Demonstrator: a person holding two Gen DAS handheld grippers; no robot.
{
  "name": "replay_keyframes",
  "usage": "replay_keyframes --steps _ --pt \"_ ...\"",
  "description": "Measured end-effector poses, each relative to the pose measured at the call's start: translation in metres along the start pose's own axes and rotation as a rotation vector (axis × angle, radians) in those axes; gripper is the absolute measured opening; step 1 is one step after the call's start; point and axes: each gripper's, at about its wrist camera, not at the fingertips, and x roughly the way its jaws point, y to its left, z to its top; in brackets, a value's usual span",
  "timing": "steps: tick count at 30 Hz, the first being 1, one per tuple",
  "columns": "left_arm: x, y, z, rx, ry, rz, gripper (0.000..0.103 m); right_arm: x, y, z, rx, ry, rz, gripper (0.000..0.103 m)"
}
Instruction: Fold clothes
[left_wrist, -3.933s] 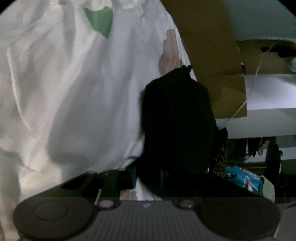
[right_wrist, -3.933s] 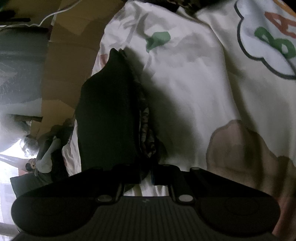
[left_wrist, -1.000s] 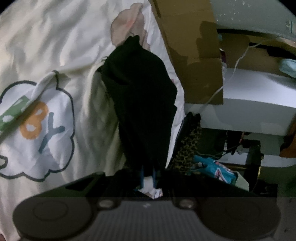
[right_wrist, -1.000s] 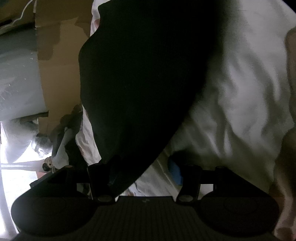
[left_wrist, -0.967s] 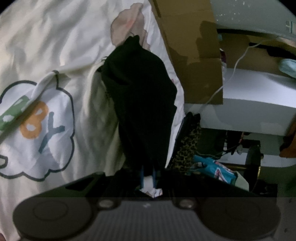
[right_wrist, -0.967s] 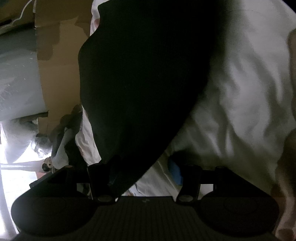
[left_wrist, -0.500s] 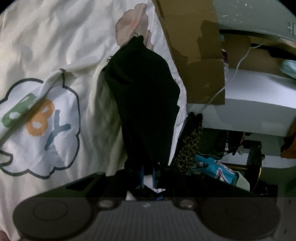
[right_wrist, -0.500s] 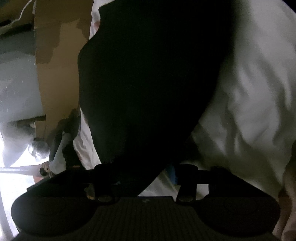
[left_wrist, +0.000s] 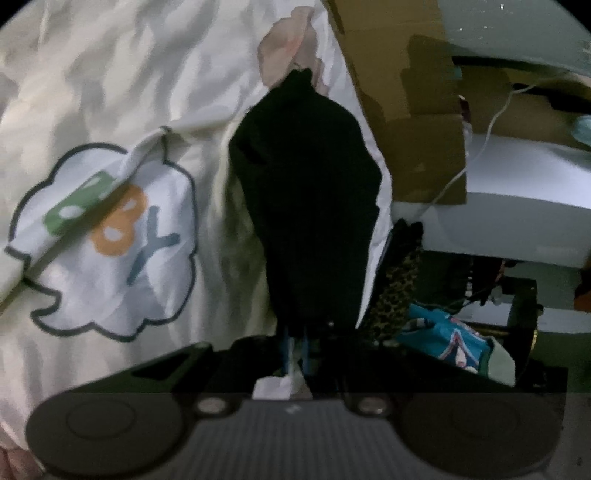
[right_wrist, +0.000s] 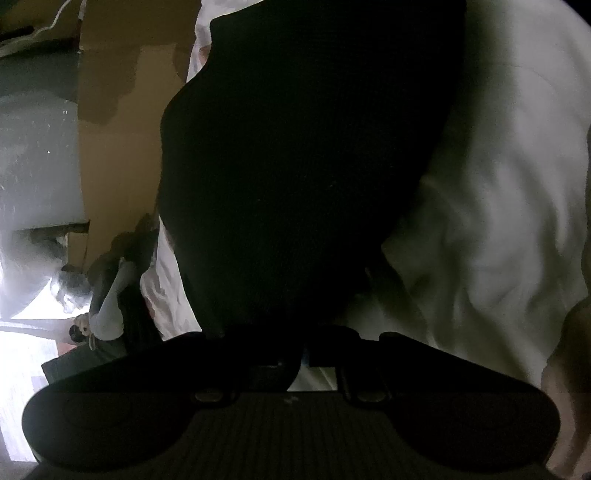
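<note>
Both the left gripper (left_wrist: 295, 345) and right gripper (right_wrist: 304, 356) pinch a black cloth garment (left_wrist: 310, 206) over a cream printed bedsheet (left_wrist: 92, 92), beside brown cardboard (left_wrist: 402, 92).

A bed covered by a cream quilt (left_wrist: 110, 81) is carrying everything, its cloth lying rumpled in soft folds. A cloud-shaped print (left_wrist: 107, 240) with green, orange and grey letters is showing on the quilt's left side, creased by 1 diagonal fold, and a pale pink patch (left_wrist: 284, 48) is sitting at the far edge. 1 black garment (left_wrist: 310, 206) is lying on the quilt toward its right edge, running from near to far. In the right wrist view this garment (right_wrist: 303, 147) is covering most of the cream cloth (right_wrist: 509, 184).
</note>
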Motion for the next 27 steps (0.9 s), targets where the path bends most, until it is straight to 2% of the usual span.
replay_keyframes --steps 2,4,10,15,21,27 --pt "-0.001 0.003 -0.002 -0.002 0.006 0.008 0.005 -0.001 0.001 0.0 -0.006 0.003 -0.003 0.007" --pt "-0.001 0.005 -0.004 -0.002 0.014 0.015 0.0 -0.002 0.001 -0.001 -0.012 0.006 -0.006 0.006" --pt "-0.007 0.002 -0.009 0.056 0.04 0.05 0.001 -0.006 0.0 -0.001 -0.028 0.013 -0.007 0.006" --pt "-0.017 -0.005 0.003 0.106 -0.006 0.088 0.013 -0.008 0.001 -0.001 -0.041 0.015 -0.006 0.006" --pt "-0.023 -0.02 0.024 0.145 -0.073 0.104 0.015 -0.014 -0.001 -0.002 -0.053 0.022 -0.009 0.005" --pt "-0.02 -0.036 0.035 0.23 -0.104 0.146 0.018 -0.023 -0.005 -0.003 -0.061 0.03 -0.003 0.005"
